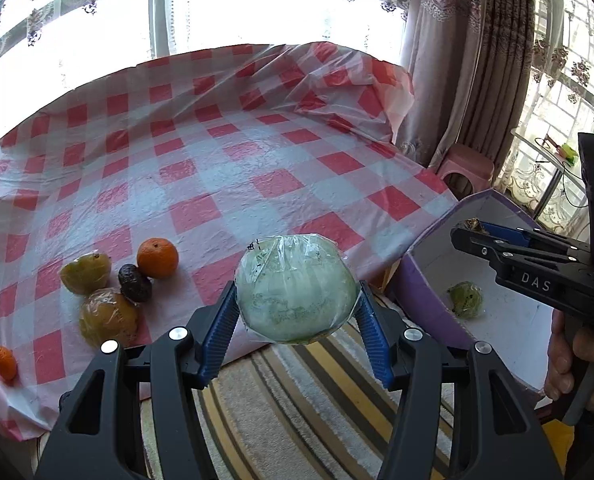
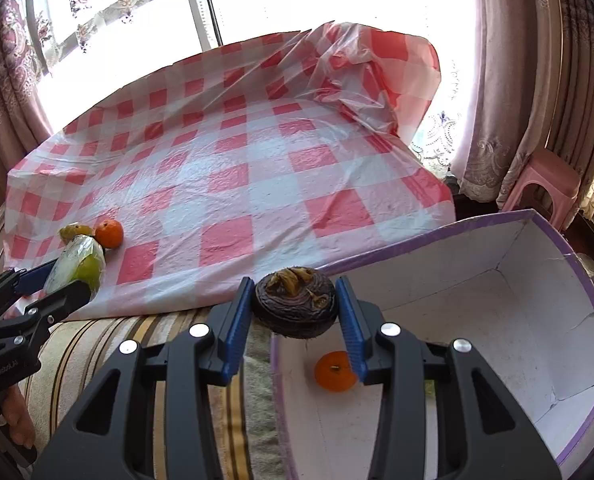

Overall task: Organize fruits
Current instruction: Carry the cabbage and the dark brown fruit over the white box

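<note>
**Both grippers carry fruit beside the purple-edged box**

The left wrist view alone shows the fruit left on the checked tablecloth: an orange, a dark wrinkled fruit, two yellowish wrapped fruits and a small orange piece near the cloth's edge. It also shows a green fruit lying on the floor of the box. The right wrist view alone shows an orange fruit on the box floor, just below the right gripper's load.

The left gripper pinches a round, pale green fruit in plastic film between its blue pads, held over the table's near edge and the striped rug. From the right wrist view this fruit looks longer than wide, its long axis tilted up and to the right.

The right gripper clamps a dark, wrinkled round fruit, its torn, yellowish top facing up, held over the box's near rim.

Both grippers slope downward. A hand grips the right tool's handle; fingers hold the left one.
</note>
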